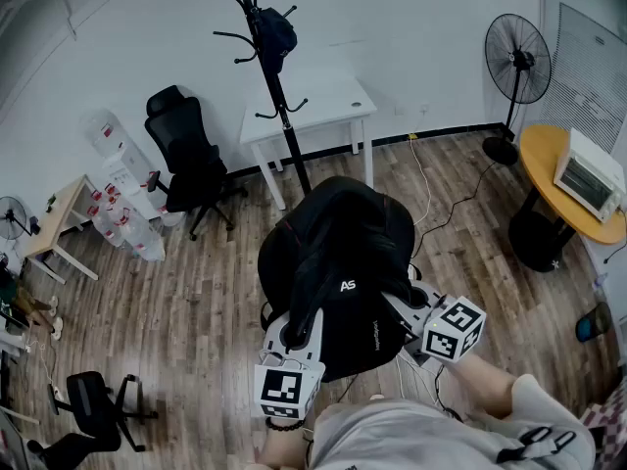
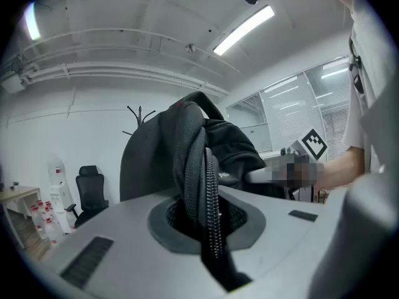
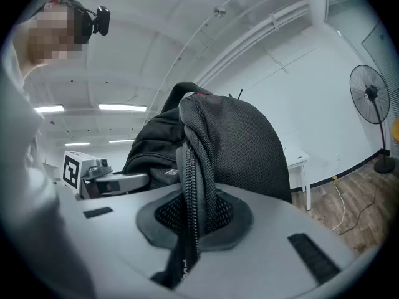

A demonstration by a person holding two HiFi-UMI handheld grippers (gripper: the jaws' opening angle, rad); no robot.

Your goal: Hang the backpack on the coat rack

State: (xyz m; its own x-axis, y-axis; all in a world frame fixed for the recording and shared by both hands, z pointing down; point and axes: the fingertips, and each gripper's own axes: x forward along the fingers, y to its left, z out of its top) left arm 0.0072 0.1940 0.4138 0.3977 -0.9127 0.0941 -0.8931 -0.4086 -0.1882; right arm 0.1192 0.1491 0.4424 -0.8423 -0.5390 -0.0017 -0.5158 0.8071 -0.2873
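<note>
Where the brown wood-plank floor (image 1: 196,292) spreads out below the person, a bulky black fabric backpack (image 1: 343,253) is held up in the air just in front of them, well clear of the boards. It is not on the tall black metal coat rack (image 1: 279,106), which stands beyond it; the foot of the pole is hidden behind the top of the bag. A small dark bundle (image 1: 275,32) hangs on one of the rack's upper hooks. Behind the rack a white rectangular table (image 1: 323,106) stands against the wall, with a black high-backed office chair (image 1: 191,160) to its left. At the far right stand a black pedestal fan (image 1: 516,62) and a round yellow table (image 1: 544,164) that carries a white boxy oven (image 1: 588,176).

The left gripper (image 1: 297,333) is at the bag's lower left, its jaws clamped on a black mesh shoulder strap (image 2: 196,167) that runs up from between them. The right gripper (image 1: 413,306) is at the lower right, its jaws pinched on the other padded black strap (image 3: 196,161).
</note>
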